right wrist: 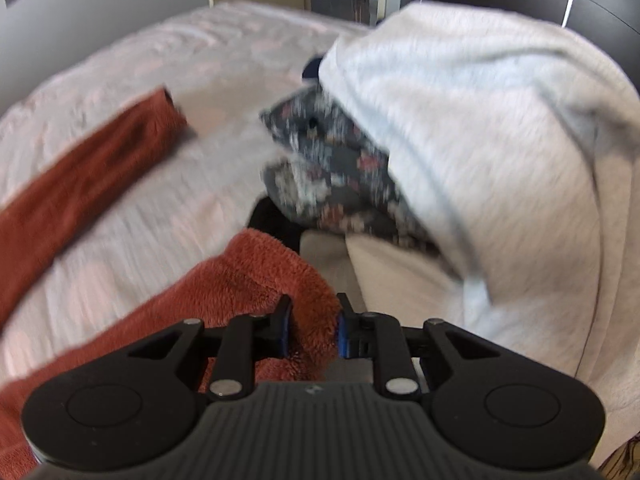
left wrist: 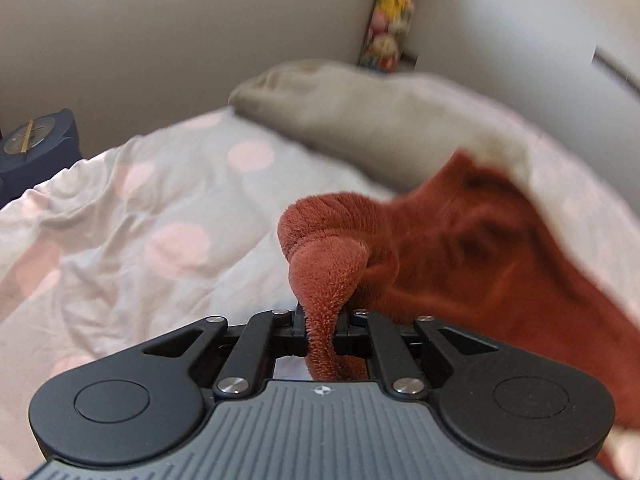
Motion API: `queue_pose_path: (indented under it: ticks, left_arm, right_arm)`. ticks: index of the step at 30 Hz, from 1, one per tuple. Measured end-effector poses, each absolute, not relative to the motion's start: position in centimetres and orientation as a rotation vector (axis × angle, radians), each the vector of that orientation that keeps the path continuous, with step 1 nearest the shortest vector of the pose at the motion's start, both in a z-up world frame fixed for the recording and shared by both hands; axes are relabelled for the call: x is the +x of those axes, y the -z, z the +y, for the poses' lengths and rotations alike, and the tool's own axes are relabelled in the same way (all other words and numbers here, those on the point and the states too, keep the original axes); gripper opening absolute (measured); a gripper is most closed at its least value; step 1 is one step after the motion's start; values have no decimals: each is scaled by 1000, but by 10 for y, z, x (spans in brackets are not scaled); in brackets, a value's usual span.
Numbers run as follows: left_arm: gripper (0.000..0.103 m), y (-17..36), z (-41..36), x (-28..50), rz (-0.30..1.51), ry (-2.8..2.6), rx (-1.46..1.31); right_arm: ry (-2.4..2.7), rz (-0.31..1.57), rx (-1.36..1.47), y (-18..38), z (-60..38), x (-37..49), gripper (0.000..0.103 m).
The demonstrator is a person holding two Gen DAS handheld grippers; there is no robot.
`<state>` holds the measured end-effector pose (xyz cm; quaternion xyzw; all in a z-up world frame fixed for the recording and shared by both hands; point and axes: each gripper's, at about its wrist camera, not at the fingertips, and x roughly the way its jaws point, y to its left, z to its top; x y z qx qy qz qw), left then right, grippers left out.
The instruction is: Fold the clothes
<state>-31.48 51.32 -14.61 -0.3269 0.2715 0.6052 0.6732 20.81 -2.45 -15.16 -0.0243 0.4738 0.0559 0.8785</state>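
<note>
My left gripper point(left wrist: 320, 322) is pinched tight on a bunched fold of the rust-red fleecy garment point(left wrist: 472, 248). A thick tongue of the pile squeezes through between the two black fingers, which have almost no gap left. From that pinch the cloth bulges into a rounded roll above the fingers and stretches away to the right, lifted clear of the pale bedsheet with pink polka dots point(left wrist: 132, 216). Beyond it on the bed lies a beige-grey soft garment point(left wrist: 348, 108), blurred. In the far corner of the room hangs a strip of colourful plush toys point(left wrist: 390, 16), and at the left edge sits a dark navy round-topped object point(left wrist: 36, 148) that I cannot identify.

My right gripper point(right wrist: 313, 332) has its fingers narrowly apart and clamped on another fluffy edge of the same rust-red garment point(right wrist: 256, 276). The blue pads press into the pile from both sides. A long sleeve-like part of it point(right wrist: 88, 176) lies across the sheet to the upper left. To the right rises a heap of clothes: a large white fleecy piece point(right wrist: 492, 140) on top, and a dark fabric with a small floral print point(right wrist: 332, 168) poking out from under it. This view is blurred.
</note>
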Motion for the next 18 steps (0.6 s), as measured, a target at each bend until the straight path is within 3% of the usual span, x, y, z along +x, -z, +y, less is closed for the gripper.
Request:
queue_pose_path:
  ticks: [5,11,14,15,18]
  left_arm:
    - [7,172,518,-315,749,-1363,-791]
    - [16,162,504,-321,718,-1360,-775]
    - [32,143,490,-326,662,-1368,-773]
    - [43,137,487,-325,652,-1366,-755]
    - [47,120,482,-317,635,-1340,-693]
  right_arm:
    - [-116,1077,-83,162,-25,215,29]
    - [-116,1032,-53,157,-30,210,43]
    - [-96,928,-14,145,-37,199,53]
    - [-91,895,0,141,-39,195,55]
    - [-91,835,28,132,-41,191,56]
